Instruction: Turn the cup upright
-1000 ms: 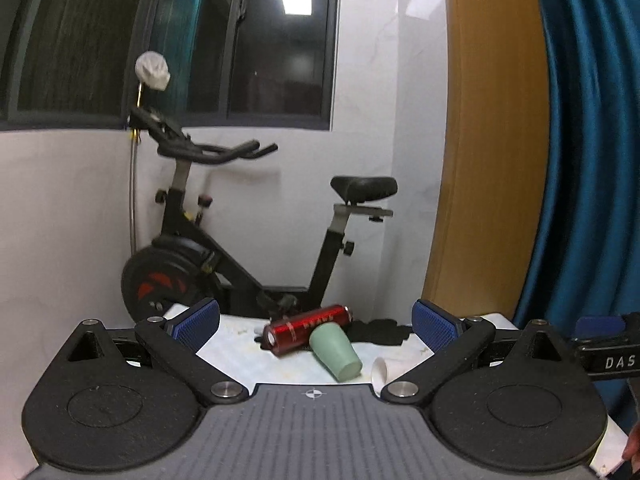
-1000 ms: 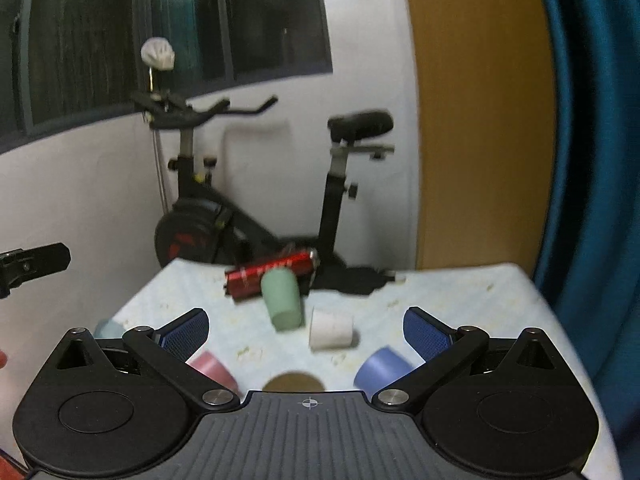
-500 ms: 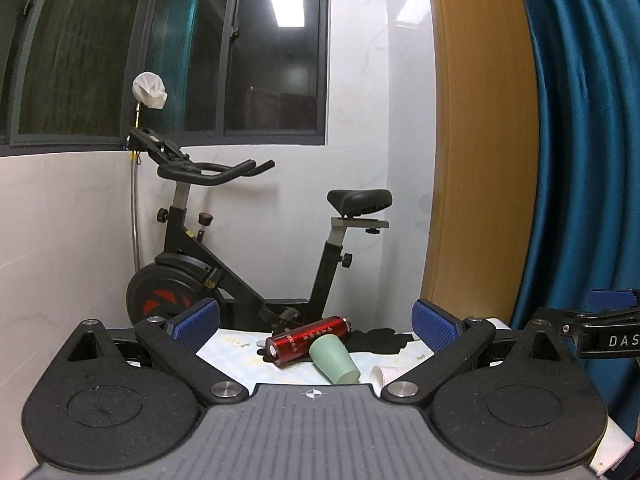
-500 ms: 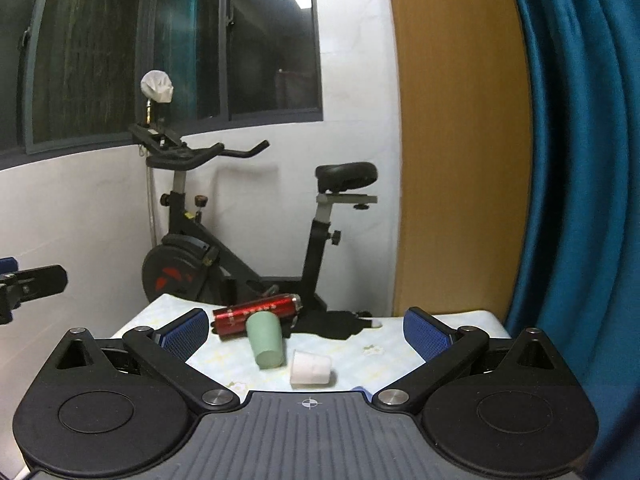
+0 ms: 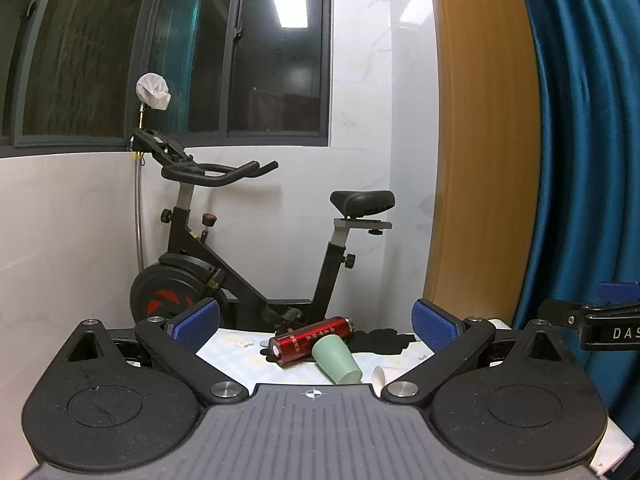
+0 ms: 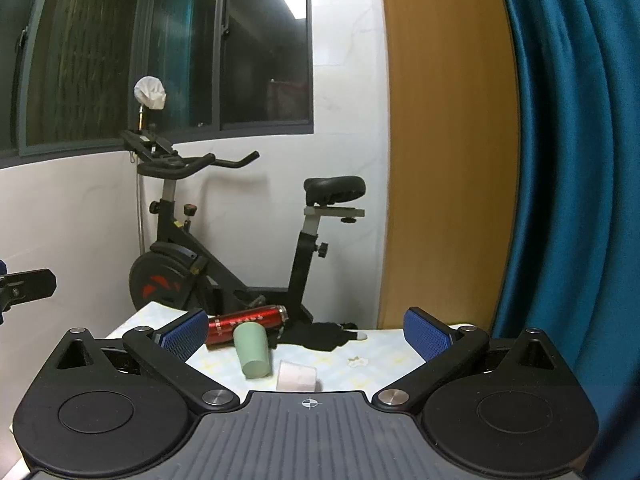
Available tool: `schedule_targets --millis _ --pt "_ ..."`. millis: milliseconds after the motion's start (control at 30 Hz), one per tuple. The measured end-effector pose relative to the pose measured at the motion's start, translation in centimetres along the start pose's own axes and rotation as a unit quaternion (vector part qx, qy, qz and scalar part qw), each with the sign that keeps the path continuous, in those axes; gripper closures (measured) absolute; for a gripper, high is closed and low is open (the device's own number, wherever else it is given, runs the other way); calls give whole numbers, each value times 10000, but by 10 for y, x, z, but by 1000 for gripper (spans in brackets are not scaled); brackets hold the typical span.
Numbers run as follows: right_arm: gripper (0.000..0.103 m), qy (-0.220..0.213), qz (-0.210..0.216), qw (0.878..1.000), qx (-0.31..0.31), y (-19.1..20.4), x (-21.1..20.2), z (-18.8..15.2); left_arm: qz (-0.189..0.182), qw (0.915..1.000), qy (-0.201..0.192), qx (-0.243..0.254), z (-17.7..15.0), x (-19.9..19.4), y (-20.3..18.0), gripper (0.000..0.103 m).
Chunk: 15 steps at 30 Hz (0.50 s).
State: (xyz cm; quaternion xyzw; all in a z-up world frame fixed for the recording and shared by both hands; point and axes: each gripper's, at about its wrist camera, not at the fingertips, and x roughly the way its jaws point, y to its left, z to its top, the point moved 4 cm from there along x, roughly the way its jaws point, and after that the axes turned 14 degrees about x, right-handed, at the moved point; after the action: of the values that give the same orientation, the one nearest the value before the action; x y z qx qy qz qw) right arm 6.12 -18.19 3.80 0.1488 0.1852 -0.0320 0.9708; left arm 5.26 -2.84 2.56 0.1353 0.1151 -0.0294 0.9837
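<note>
A green cup (image 5: 337,360) lies on its side on the pale patterned table (image 5: 240,350), leaning against a red bottle (image 5: 310,340); it also shows in the right wrist view (image 6: 253,352). A small white cup (image 6: 297,376) lies on its side just right of it, and its rim shows in the left wrist view (image 5: 383,374). My left gripper (image 5: 316,324) is open and empty, held back from the cups. My right gripper (image 6: 306,332) is open and empty, also short of them. Cups nearer to me are hidden below the gripper bodies.
The red bottle (image 6: 246,322) lies on its side at the table's far edge beside a black cloth (image 6: 320,336). An exercise bike (image 5: 240,260) stands behind the table against the white wall. A blue curtain (image 5: 580,160) hangs at the right.
Both grippers have tilted upward and pulled back, so the table sinks lower in both views. The pink and blue cups have dropped out of the right wrist view. The cups have not moved.
</note>
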Motion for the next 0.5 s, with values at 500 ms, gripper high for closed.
schedule_targets --millis 500 --pt "0 10 -14 10000 17 -1 1 -3 -15 10000 27 -3 0 -1 0 0"
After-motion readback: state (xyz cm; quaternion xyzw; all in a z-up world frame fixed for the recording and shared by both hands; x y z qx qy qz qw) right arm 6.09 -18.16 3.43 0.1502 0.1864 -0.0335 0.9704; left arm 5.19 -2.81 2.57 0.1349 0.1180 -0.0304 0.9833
